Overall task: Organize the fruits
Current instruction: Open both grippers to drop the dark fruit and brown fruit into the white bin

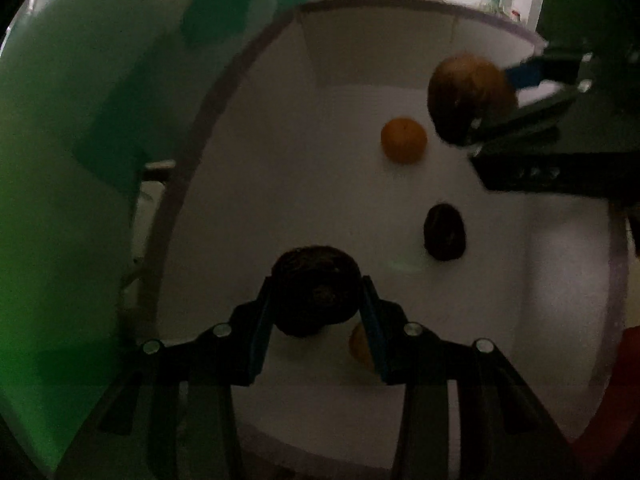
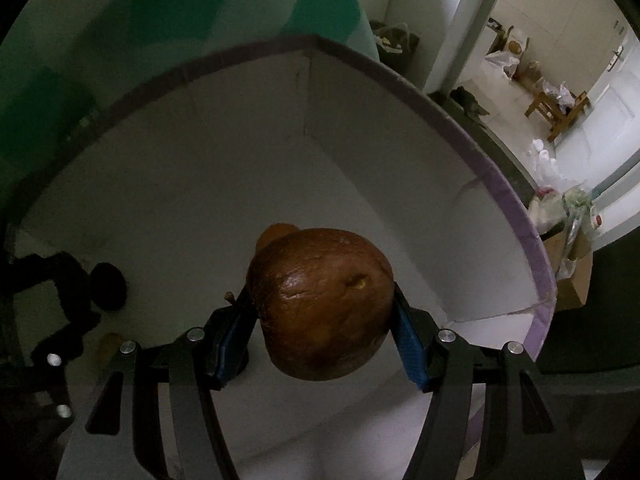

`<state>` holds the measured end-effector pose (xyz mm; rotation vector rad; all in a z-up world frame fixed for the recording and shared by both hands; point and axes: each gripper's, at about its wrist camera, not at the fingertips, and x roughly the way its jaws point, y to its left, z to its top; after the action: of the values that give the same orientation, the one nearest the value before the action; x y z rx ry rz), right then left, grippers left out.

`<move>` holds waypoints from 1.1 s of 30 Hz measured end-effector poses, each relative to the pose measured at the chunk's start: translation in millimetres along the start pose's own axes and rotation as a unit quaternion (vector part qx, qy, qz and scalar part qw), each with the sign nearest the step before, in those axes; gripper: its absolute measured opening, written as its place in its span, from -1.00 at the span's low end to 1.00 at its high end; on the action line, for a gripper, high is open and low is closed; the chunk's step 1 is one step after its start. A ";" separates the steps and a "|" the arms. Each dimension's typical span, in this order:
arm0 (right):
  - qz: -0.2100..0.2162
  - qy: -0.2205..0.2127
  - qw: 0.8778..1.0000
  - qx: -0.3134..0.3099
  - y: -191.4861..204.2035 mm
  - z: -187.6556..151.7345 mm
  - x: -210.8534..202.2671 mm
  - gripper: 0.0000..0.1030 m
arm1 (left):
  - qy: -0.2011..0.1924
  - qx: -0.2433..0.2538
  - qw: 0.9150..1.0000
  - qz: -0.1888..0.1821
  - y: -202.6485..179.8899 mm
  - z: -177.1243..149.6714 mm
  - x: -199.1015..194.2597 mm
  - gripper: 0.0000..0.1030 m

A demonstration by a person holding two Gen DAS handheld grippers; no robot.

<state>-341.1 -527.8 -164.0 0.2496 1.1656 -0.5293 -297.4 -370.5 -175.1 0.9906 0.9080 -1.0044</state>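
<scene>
Both grippers hang over the inside of a white box with a purple rim (image 1: 224,92). My left gripper (image 1: 316,300) is shut on a dark round fruit (image 1: 316,292) above the box floor. My right gripper (image 2: 324,312) is shut on a large brown fruit (image 2: 324,304); it also shows in the left wrist view (image 1: 468,92) at upper right, held by the right gripper (image 1: 492,100). An orange (image 1: 403,140) and a small dark fruit (image 1: 444,232) lie on the box floor. Another orange-brown fruit (image 1: 360,346) lies partly hidden behind my left finger.
The box's purple rim (image 2: 516,208) curves round the right side. A green and white surface (image 1: 60,160) lies left of the box. The left gripper with its dark fruit (image 2: 106,286) shows at the left of the right wrist view. A room with a wooden stool (image 2: 560,108) lies beyond.
</scene>
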 end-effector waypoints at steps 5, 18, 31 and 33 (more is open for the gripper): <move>0.003 0.003 1.000 0.003 -2.2 0.3 3.3 0.22 | 0.015 0.012 1.000 0.001 -1.7 -5.5 11.8 -0.17; 0.009 0.023 1.000 0.011 -11.6 7.4 13.3 0.22 | 0.016 0.010 1.000 0.007 -1.5 -6.0 19.7 0.42; -0.002 0.012 1.000 -0.002 -4.1 8.3 10.4 0.60 | -0.018 0.047 0.998 0.034 -32.2 -16.6 -5.8 0.73; 0.000 0.008 1.000 0.003 -4.7 8.4 7.3 0.60 | -0.037 0.053 0.997 0.041 -30.5 -17.9 -19.0 0.73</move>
<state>-334.5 -537.5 -167.1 0.2589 1.1793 -0.5323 -334.3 -355.6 -169.7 1.0630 0.7531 -1.0214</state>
